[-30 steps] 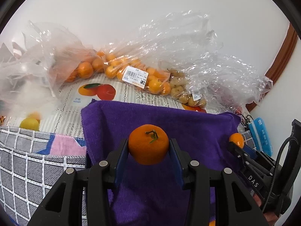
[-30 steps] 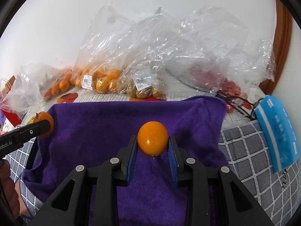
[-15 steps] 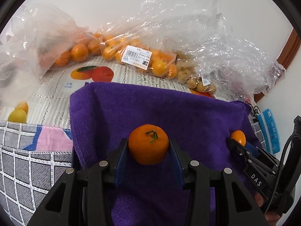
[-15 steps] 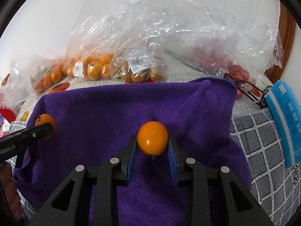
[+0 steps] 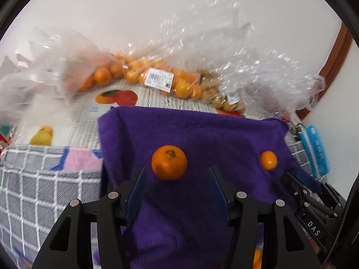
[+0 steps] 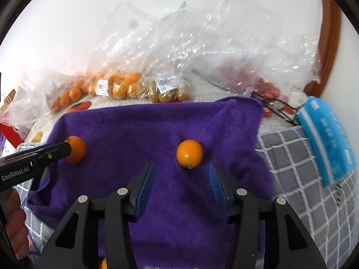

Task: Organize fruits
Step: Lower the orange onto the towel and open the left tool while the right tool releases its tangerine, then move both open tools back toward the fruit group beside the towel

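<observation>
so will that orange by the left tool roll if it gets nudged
Probably a little: the orange is round and lies free ahead of the open left tool. The plush purple towel should stop it quickly. Its peel looks firm, so likely not fragile.

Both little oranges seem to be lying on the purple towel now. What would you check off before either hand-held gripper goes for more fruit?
1. Left hand-held gripper let go: ok; its jaws have just been opening and its pads stand clear of the stemmed orange.
2. Right hand-held gripper let go: ok; its jaws have also just been opening, and the smooth orange lies beyond them.
3. Both fruits on the purple towel: ok.
4. Fruits apart from each other: ok.
5. Fruits settled, not rolling: cannot tell, the pictures are blurred.
6. More fruit within sight: ok; the bagged oranges lie behind the towel.
</observation>
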